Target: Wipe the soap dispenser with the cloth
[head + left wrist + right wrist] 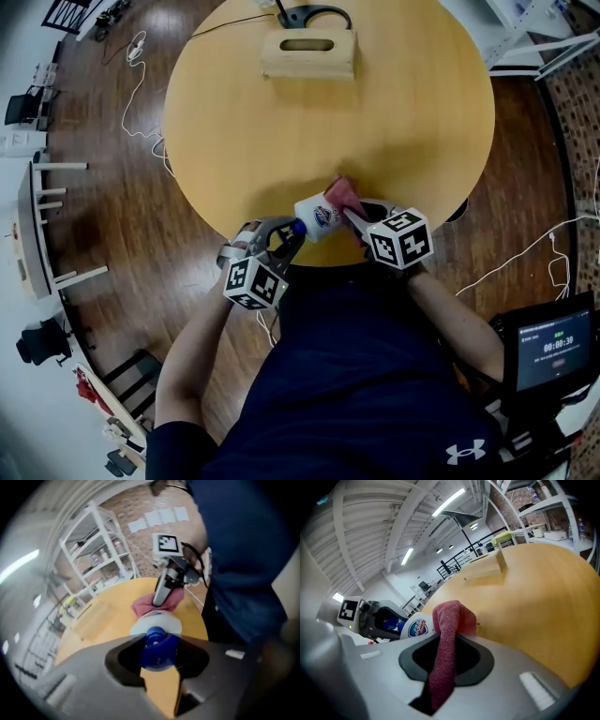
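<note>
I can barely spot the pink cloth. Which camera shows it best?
Right gripper view: the cloth fills its middle, close up. Head view: a small scrap beside the bottle. Left gripper view: a bunch beyond it.

Round wooden table (281, 141), pale yellow top. Wooden box (308, 53) with an oval slot in its top sits near the far edge, about centred. Black cable loop (314, 13) lies just behind it at the far rim. Dark plank floor (112, 234) all round. White cable (138, 42) is coiled on the floor beyond the far left edge. White shelving (539, 33) stands past the far right edge. Lit screen (555, 349) is off the near right edge. Brick wall (140, 545) carries white sheets (159, 516).
</note>
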The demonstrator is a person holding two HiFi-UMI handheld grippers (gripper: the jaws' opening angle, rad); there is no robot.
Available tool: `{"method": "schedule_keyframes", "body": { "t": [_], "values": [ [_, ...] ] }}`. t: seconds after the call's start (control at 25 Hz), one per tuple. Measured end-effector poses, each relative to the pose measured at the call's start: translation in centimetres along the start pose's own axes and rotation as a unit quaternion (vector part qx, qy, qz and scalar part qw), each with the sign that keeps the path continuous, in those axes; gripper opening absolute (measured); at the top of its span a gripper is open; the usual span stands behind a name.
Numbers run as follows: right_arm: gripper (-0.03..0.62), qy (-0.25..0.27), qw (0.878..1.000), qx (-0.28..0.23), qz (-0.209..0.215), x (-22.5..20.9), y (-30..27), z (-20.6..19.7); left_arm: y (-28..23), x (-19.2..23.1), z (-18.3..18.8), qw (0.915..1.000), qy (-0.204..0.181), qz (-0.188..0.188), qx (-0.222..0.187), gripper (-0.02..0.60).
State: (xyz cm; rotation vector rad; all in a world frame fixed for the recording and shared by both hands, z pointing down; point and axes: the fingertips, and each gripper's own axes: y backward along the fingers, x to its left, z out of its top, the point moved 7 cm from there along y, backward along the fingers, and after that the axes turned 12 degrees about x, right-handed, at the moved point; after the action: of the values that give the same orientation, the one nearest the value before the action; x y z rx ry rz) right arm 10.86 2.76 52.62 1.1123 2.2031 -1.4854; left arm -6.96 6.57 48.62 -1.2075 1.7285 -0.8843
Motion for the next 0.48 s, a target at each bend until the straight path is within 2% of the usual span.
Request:
{"method": "schedule_keyframes", "body": {
  "t": [0.04, 0.08, 0.12, 0.16, 0.24, 0.28, 0.32, 0.36, 0.44, 0.48],
  "values": [
    [0.069, -0.009, 1.0, -0.004, -0.003, -0.4, 0.0, -0.1, -0.2, 0.3, -0.6, 0.9967, 0.077, -0.025, -0.012, 0.138],
    [0.069, -0.014, 1.0, -0.007, -0.001, -0.7, -0.1, 0.0, -0.4, 0.6, -1.2, 0.986, 0.157, -0.051, -0.024, 0.138],
    [0.069, -0.014, 1.0, -0.006, 0.003, -0.9, -0.1, 0.1, -0.4, 0.8, -1.6, 0.9688, 0.233, -0.078, -0.036, 0.141],
    [0.069, -0.009, 1.0, -0.004, 0.006, -1.0, 0.0, 0.2, -0.4, 0.8, -1.7, 0.9478, 0.298, -0.102, -0.048, 0.143],
    [0.067, 0.001, 1.0, 0.002, 0.008, -1.1, 0.1, 0.5, -0.2, 0.7, -1.3, 0.9026, 0.399, -0.141, -0.076, 0.143],
    [0.067, 0.004, 1.0, 0.006, 0.009, -1.2, 0.2, 0.5, -0.2, 0.7, -1.3, 0.8763, 0.446, -0.156, -0.093, 0.143],
    [0.067, 0.004, 1.0, 0.011, 0.011, -1.2, 0.2, 0.4, -0.3, 0.8, -1.6, 0.8444, 0.495, -0.17, -0.113, 0.146],
    [0.067, 0.003, 1.0, 0.015, 0.014, -1.3, 0.2, 0.2, -0.4, 0.9, -1.9, 0.8068, 0.546, -0.183, -0.132, 0.155],
    [0.067, -0.001, 1.0, 0.018, 0.019, -1.2, 0.2, -0.2, -0.9, 1.0, -2.8, 0.7228, 0.638, -0.212, -0.159, 0.164],
    [0.067, -0.002, 1.0, 0.017, 0.019, -1.2, 0.2, -0.3, -1.1, 0.8, -3.0, 0.6865, 0.671, -0.226, -0.166, 0.166]
  ]
}}
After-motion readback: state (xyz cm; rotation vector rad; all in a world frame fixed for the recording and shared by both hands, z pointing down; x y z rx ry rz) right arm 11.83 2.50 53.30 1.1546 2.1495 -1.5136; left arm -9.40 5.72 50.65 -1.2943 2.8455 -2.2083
